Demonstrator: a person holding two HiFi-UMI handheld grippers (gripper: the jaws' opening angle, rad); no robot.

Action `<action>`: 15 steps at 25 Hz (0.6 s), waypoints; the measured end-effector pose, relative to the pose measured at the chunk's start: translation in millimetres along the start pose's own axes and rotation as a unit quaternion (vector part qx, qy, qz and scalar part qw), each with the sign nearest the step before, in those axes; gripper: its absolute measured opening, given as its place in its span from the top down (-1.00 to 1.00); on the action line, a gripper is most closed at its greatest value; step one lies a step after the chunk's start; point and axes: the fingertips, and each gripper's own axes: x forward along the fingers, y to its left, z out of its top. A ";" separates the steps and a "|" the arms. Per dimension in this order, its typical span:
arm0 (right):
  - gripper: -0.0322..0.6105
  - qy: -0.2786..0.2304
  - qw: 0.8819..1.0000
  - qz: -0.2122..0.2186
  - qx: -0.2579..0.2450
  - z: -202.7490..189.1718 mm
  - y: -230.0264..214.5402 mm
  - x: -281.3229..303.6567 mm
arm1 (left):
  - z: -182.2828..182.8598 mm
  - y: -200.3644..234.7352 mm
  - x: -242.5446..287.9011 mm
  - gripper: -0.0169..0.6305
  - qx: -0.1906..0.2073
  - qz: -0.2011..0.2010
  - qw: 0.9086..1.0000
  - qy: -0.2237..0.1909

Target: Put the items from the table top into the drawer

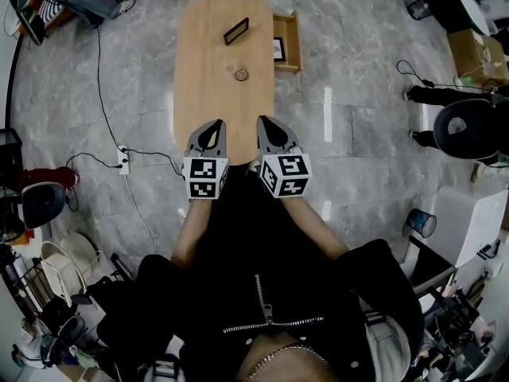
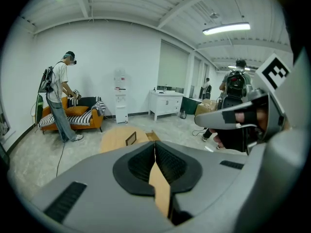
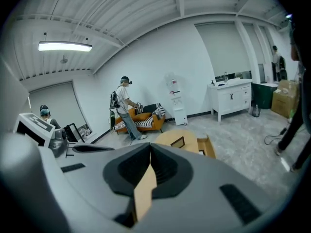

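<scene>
Left tongs (image 1: pixel 213 123) and right tongs (image 1: pixel 265 120), side by side at the near end of the tabletop (image 1: pixel 208 102): each pair pressed together, pinching nothing. A small ring (image 1: pixel 241 75) lies at mid-tabletop, nearer the right edge. A dark frame (image 1: pixel 236 31) lies beyond it, toward the far end. The drawer (image 1: pixel 298 43) stands pulled out from the far right edge, with a card (image 1: pixel 279 48) inside.

You wear a black jacket (image 1: pixel 318 293) with a silver zip (image 1: pixel 266 315). Your left gripper (image 1: pixel 215 124) and right gripper (image 1: pixel 264 121) are grey, each carrying a black-and-white marker cube (image 1: pixel 205 178).
</scene>
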 end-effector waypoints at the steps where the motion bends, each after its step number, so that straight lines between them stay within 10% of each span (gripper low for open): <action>1: 0.86 0.002 1.000 0.000 -0.003 2.6 1.4 7.5 | 1.4 5.4 5.2 0.91 -0.002 -0.002 1.000 0.000; 15: 0.86 0.021 0.998 -0.017 -0.057 39.5 41.7 107.9 | 18.9 112.4 46.1 0.91 -0.031 -0.014 0.999 -0.015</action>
